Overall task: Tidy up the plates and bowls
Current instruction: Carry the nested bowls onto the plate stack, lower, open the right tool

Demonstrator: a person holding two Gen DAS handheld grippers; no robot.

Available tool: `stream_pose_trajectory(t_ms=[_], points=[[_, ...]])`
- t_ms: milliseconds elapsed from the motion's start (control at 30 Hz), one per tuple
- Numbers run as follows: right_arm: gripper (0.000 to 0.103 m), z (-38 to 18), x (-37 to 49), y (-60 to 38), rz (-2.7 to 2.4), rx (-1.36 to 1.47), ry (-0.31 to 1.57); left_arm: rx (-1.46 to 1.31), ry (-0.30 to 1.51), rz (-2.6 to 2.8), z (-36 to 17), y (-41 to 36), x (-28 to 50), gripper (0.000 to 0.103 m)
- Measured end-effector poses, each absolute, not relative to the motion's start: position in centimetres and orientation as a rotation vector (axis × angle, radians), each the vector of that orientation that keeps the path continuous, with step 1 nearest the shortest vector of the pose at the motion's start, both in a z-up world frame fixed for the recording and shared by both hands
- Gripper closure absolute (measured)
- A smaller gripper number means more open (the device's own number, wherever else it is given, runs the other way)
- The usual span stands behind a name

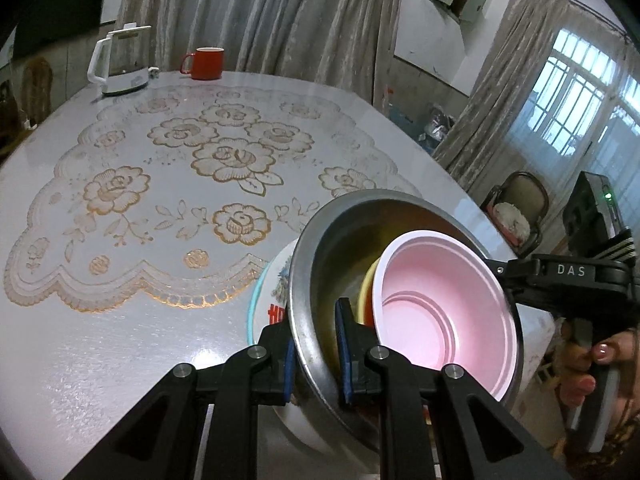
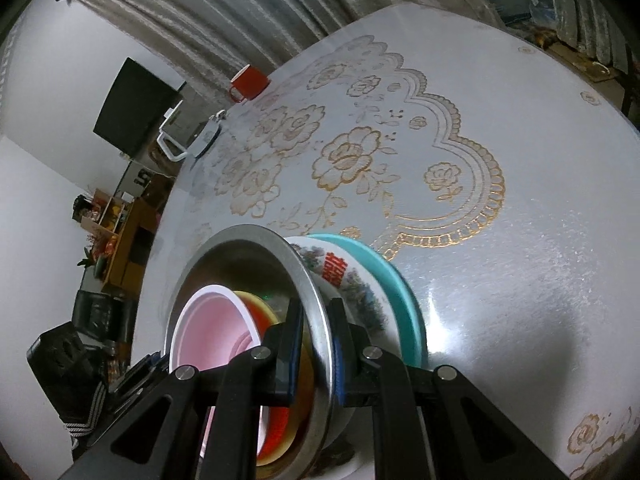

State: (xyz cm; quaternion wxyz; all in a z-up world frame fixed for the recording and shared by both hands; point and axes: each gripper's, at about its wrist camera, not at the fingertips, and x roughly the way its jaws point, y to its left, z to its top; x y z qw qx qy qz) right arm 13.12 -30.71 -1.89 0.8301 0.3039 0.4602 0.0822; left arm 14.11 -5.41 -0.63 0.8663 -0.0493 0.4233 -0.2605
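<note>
Left wrist view shows a nested stack: a pink bowl (image 1: 444, 320) sits inside a yellow-and-red bowl (image 1: 366, 294), inside a steel bowl (image 1: 320, 272), which rests in a white printed bowl (image 1: 276, 292) with a teal plate (image 2: 394, 292) outermost. The stack is tilted, its open mouth turned toward the right of this view, and is held just above the near edge of the table (image 1: 120, 320). The left gripper (image 1: 316, 356) pinches the steel rim, one pad inside and one outside; the right gripper (image 2: 316, 356) pinches the opposite rim likewise, jaws nearly pressed together. Both hands are equally near, so setting it down likely needs a level, joint lowering. A red mug (image 1: 206, 64) and white kettle (image 1: 120, 64) stand well apart.
</note>
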Motion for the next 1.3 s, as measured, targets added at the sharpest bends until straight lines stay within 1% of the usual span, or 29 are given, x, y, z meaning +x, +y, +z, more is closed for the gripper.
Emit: stream_pose_trajectory(t_ms=[233, 533, 633, 700, 800, 1233, 1300], points=[[0.090, -3.2, 13.8, -30.8, 0.158, 0.661, 0.996, -0.088, 0.902, -0.539, -1.2, -5.7, 14.7, 0.087], [0.089, -3.0, 13.8, -30.5, 0.141, 0.644, 0.992, -0.081, 0.899, -0.543, -1.4, -5.6, 14.7, 0.086], [0.089, -3.0, 13.7, -30.4, 0.133, 0.633, 0.983, -0.088, 0.890, -0.543, -1.3, -5.3, 14.6, 0.084], [0.085, -3.0, 13.6, -30.4, 0.120, 0.627, 0.978, -0.090, 0.874, -0.538, -1.0, -5.0, 14.4, 0.081], [0.082, -2.8, 13.2, -30.5, 0.104, 0.613, 0.962, -0.099, 0.863, -0.527, -0.8, -4.4, 14.1, 0.079], [0.081, -2.8, 11.4, -30.4, 0.096, 0.600, 0.954, -0.122, 0.831, -0.518, -0.3, -3.3, 11.5, 0.078], [0.081, -2.9, 11.1, -30.4, 0.098, 0.599, 0.954, -0.123, 0.820, -0.514, 0.0, -3.0, 11.0, 0.077]])
